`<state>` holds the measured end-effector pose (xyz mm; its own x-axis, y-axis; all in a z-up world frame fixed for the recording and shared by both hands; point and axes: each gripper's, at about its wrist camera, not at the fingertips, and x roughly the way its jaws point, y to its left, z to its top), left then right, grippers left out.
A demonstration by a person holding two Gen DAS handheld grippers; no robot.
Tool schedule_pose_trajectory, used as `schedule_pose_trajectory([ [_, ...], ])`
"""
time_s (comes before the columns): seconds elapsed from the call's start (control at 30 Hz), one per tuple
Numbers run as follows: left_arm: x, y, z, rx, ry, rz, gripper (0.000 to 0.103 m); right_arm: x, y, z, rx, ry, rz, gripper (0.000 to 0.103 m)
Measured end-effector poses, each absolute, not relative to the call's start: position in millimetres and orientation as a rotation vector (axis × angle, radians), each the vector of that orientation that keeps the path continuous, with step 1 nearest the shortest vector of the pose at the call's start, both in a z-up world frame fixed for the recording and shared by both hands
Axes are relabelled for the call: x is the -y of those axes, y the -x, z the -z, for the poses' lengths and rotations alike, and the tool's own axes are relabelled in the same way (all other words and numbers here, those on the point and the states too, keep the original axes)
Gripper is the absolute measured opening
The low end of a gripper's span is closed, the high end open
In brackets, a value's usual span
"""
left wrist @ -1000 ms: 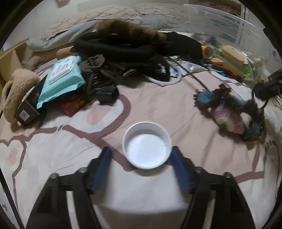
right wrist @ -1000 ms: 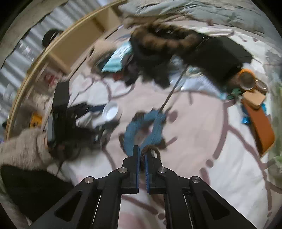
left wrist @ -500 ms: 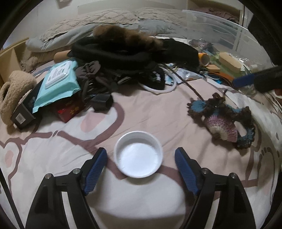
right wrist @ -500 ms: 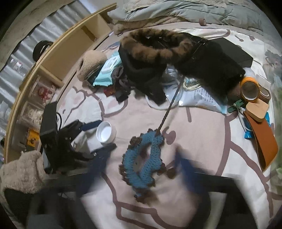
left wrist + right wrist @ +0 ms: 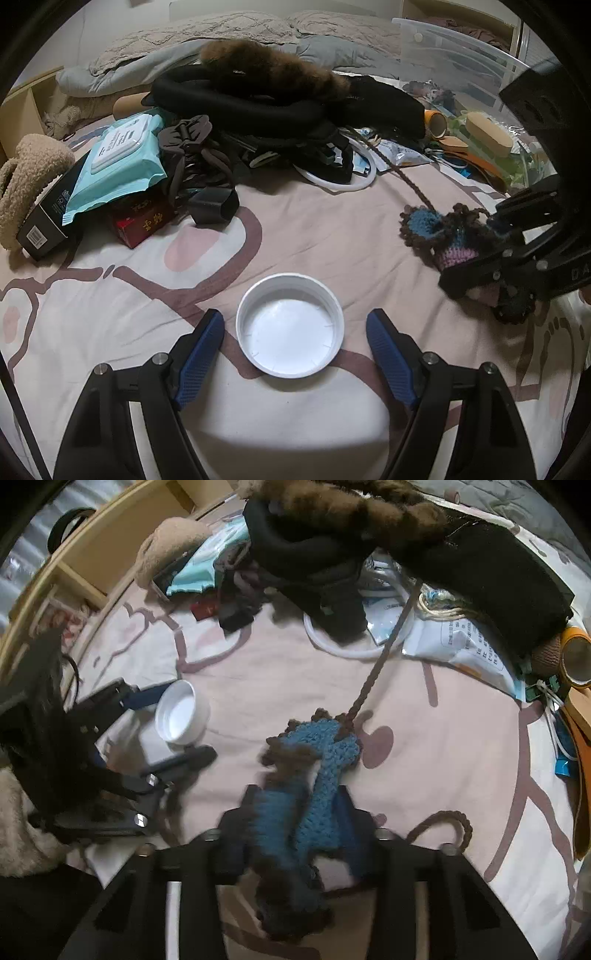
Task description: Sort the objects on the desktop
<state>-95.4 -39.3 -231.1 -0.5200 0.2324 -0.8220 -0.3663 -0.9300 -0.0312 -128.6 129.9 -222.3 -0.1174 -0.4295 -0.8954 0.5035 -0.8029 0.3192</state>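
A white round lid (image 5: 290,325) lies open side up on the pink patterned bedsheet (image 5: 314,229). My left gripper (image 5: 293,345) stands open around it, a gap showing between each blue pad and the rim. The same lid (image 5: 181,716) and left gripper (image 5: 188,720) show at the left of the right wrist view. A blue and brown crochet piece (image 5: 325,746) with a brown cord lies mid-sheet. My right gripper (image 5: 295,823) is blurred and its jaws are closing, the crochet bunched between its pads. In the left wrist view the right gripper (image 5: 476,251) sits over the crochet piece (image 5: 436,229).
A heap of black clothing with a brown fur trim (image 5: 273,70) fills the back. A teal wipes pack (image 5: 118,158), red box (image 5: 144,221) and black box (image 5: 48,218) lie at the left. A clear plastic bin (image 5: 461,62) and an orange tape roll (image 5: 576,653) are at the right.
My left gripper let go of the white lid and its jaws widened. My right gripper opened, came down over the crochet piece and squeezed in on it.
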Motion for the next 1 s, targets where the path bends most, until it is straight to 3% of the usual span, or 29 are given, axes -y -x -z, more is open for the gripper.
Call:
schedule_pose_trajectory([
  [0.4,39.3,92.6,228.8,-0.239,1.309,-2.469,0.080,-134.8,55.4,161.9,-0.197,-1.384,1.843,0.016],
  [0.77,33.5,92.3,227.5,-0.262,1.330,-2.458,0.080,-109.0,-16.3,158.9,-0.356,-1.393,1.501,0.016],
  [0.97,35.6,91.1,226.0,-0.247,1.323,-2.448,0.079,-130.8,26.5,153.3,-0.226,-1.431,1.684,0.017],
  [1.0,36.3,91.0,225.6,-0.243,1.320,-2.440,0.073,-134.8,32.4,152.8,-0.206,-1.438,1.707,0.017],
])
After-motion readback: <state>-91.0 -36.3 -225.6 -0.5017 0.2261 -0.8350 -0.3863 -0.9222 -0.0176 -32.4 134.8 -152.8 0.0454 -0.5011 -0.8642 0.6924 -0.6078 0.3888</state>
